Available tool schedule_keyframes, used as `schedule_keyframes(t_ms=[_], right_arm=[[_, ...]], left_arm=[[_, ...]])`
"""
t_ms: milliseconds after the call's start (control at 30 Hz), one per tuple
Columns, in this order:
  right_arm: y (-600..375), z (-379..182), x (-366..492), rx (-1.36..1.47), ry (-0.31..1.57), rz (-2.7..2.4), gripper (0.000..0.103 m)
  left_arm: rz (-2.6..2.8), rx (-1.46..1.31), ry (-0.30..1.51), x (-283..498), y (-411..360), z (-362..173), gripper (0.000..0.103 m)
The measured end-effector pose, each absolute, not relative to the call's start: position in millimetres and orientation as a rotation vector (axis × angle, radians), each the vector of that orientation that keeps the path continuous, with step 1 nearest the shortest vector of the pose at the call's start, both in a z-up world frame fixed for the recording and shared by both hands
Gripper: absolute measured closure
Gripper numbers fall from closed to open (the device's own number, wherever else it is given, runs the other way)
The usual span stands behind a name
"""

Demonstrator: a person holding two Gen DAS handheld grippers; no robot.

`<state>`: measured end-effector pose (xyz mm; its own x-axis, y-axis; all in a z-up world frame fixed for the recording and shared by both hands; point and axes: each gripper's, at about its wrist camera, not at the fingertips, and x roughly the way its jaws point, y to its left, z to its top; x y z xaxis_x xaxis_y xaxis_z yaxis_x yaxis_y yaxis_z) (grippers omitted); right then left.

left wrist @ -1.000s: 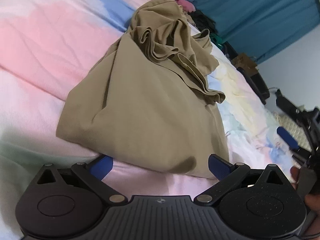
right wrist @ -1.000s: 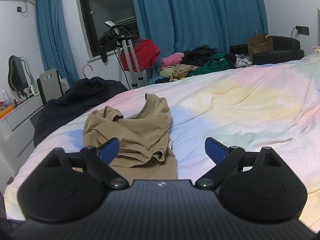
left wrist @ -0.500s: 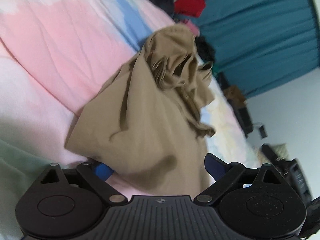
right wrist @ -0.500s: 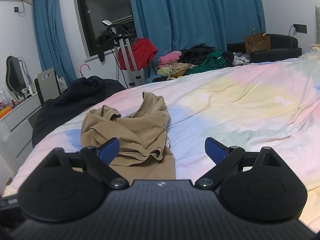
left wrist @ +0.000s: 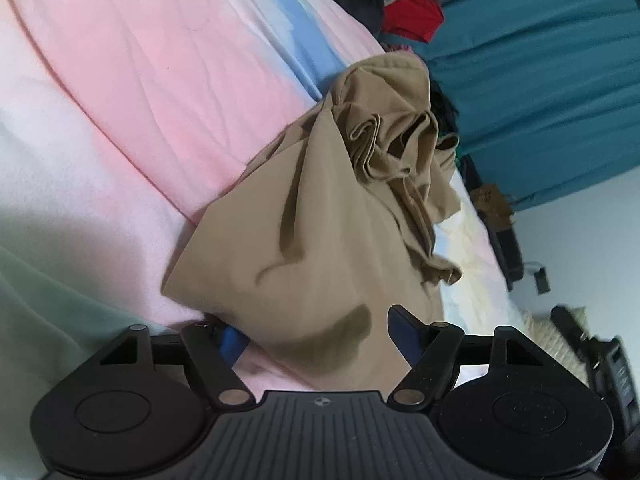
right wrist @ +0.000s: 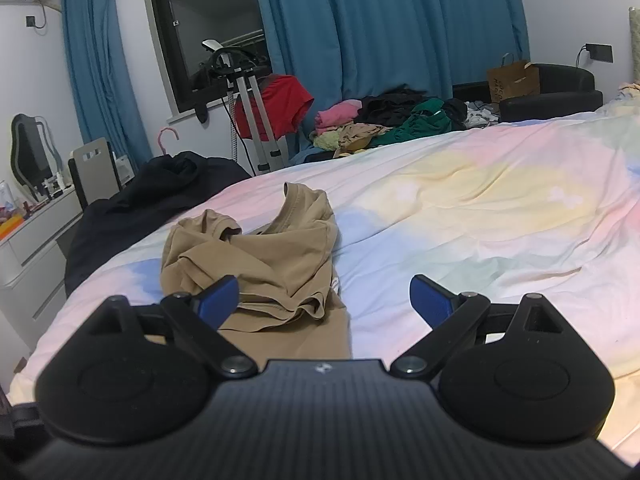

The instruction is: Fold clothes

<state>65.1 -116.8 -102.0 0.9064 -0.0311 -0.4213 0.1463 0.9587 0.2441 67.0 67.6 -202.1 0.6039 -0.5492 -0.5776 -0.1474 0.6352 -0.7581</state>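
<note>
Left wrist view: my left claw [left wrist: 316,330] tilted low, spread wide around the tan shirt's [left wrist: 320,232] near hem on the bed [left wrist: 120,100]; my right claw [right wrist: 324,300] hovered level, wide, empty.

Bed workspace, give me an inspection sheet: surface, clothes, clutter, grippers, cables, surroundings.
Surface: bed with pastel sheet, wrinkled.
Job's things: tan shirt lying crumpled, upper part bunched.
Clutter: dark garment at the bed's edge; clothes pile beyond the bed.
Grippers: left gripper open, straddling the shirt's near hem; right gripper open, holding nothing.
Cables: cord at wall outlet.
Surroundings: blue curtains, window, paper bag.
</note>
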Motion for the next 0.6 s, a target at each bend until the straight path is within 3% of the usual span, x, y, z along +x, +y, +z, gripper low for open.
schedule_keyframes(t_ms=[233, 333, 467, 600], right_arm=[[-117.7, -103.4, 65.8, 0.284, 0.432, -0.093, 0.009], [-117.9, -104.3, 66.7, 0.288, 0.436, -0.091, 0.009], [-117.8, -104.9, 66.9, 0.293, 0.44, -0.088, 0.009], [-117.1, -105.4, 67.0, 0.292, 0.441, -0.087, 0.009]], left_arm=[[-0.372, -0.912, 0.753, 63.2, 67.9, -188.7, 0.03], [-0.352, -0.94, 0.798, 67.4, 68.0, -198.0, 0.032], [-0.303, -1.011, 0.916, 77.0, 71.5, -223.4, 0.052], [-0.3, -1.0, 0.909, 79.6, 69.8, -220.6, 0.051]])
